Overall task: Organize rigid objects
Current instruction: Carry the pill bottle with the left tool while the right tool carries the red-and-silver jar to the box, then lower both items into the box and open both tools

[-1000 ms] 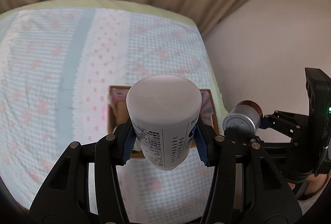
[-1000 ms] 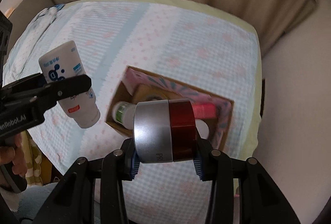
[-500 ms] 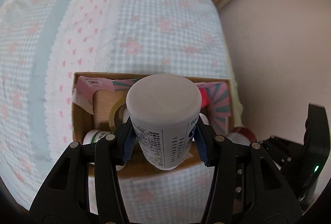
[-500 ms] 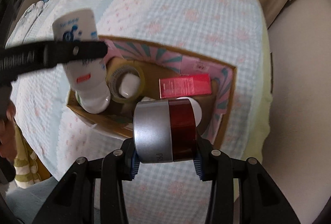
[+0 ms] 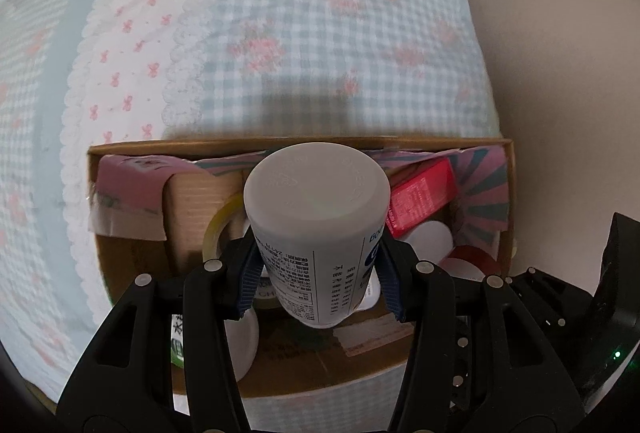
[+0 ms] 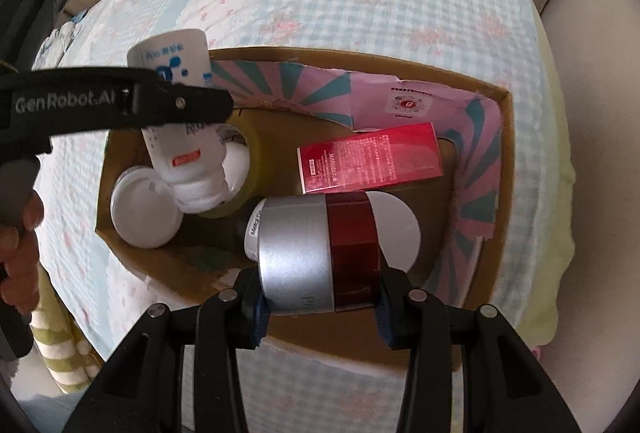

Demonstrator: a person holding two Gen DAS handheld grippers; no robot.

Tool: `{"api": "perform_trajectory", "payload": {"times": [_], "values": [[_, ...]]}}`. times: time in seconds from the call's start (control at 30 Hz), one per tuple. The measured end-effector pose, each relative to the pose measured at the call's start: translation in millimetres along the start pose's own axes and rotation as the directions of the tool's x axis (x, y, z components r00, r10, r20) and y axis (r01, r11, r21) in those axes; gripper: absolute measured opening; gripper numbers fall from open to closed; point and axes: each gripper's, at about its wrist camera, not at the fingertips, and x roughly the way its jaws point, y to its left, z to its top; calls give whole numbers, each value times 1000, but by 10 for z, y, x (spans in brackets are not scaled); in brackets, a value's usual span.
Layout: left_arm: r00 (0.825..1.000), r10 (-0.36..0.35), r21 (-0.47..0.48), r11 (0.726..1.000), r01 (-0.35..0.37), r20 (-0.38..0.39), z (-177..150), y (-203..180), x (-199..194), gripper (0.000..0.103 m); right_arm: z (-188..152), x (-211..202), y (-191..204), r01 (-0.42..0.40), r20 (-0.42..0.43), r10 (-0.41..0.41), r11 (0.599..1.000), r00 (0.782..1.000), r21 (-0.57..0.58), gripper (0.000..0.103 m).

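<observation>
Cardboard box (image 6: 502,137) sitting on the checked blue and pink bedspread (image 5: 320,13) is where everything's going, and it's already got a fair bit in it: a red carton (image 6: 370,157) lying flat near the far wall, a roll of yellowish tape (image 6: 250,169), a white-lidded jar (image 6: 140,213) in the near left corner, plus another white round lid (image 6: 396,229) tucked behind what I'm carrying. Pink and teal patterned paper (image 6: 304,89) lines the back and right side. So I'd say a good chunk of the sorting is done, and these two are the ones in hand right now. My left gripper (image 5: 318,273) is clamped on the white bottle (image 5: 316,217), bottom end pointing away from the camera, and from the right wrist view the white bottle hangs cap-down over the left part of the box, right at the tape roll. Can't honestly tell if the cap is touching anything yet. My right gripper (image 6: 320,299) is squeezed tight on the silver and red jar (image 6: 316,253), held on its side above the middle of the box, just in front of the red carton. Neither one is let go, so what's left is setting both down in a free spot and opening up. Space looks tight on the left side with the tape and the jar there, so the bottle might end up leaning on something. Whether more stuff is waiting outside the box, I can't see from here.
</observation>
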Motion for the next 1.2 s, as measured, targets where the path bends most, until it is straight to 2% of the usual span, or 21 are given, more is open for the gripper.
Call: {"api": "perform_trajectory", "payload": {"times": [0.13, 0.37, 0.43, 0.47, 0.5, 0.53, 0.57, 0.6, 0.73, 1.0, 1.2], "values": [[1000, 5, -4, 1000, -5, -17, 5, 0, 47, 46, 10, 70, 15, -12, -6, 12, 1000, 1000, 8, 39], [999, -14, -87, 996, 11, -29, -16, 78, 87, 47, 47, 69, 87, -13, 11, 13, 1000, 1000, -28, 39], [999, -4, -91, 996, 0, -37, -9, 73, 75, 58, 67, 58, 103, -2, 21, 3, 999, 1000, -35, 42], [1000, 5, -83, 996, -7, -30, -6, 62, 35, 88, 78, 36, 118, 9, 34, -8, 999, 999, -42, 44], [1000, 22, -72, 997, -23, -18, -8, 50, -12, 102, 86, 11, 123, 18, 46, -16, 999, 999, -45, 59], [999, 47, -57, 997, -46, 3, -18, 41, -74, 103, 90, -22, 131, 29, 60, -26, 998, 998, -48, 88], [997, 69, -43, 997, -68, 17, -24, 35, -114, 103, 96, -68, 141, 38, 77, -34, 998, 996, -52, 100], [997, 77, -27, 997, -76, 23, -24, 31, -144, 103, 92, -112, 142, 41, 95, -36, 998, 995, -53, 103], [996, 91, 1, 996, -91, 23, -22, 39, -192, 103, 100, -126, 110, -28, 45, 31, 998, 998, -51, 103], [996, 82, 11, 997, -83, 35, -59, 86, -315, 103, -4, -212, 144, 16, 71, -14, 1000, 997, -25, 103], [996, 70, 24, 997, -72, 57, -222, 137, -493, 103, -54, -277, 199, 36, 94, -36, 999, 995, 0, 103]]}}
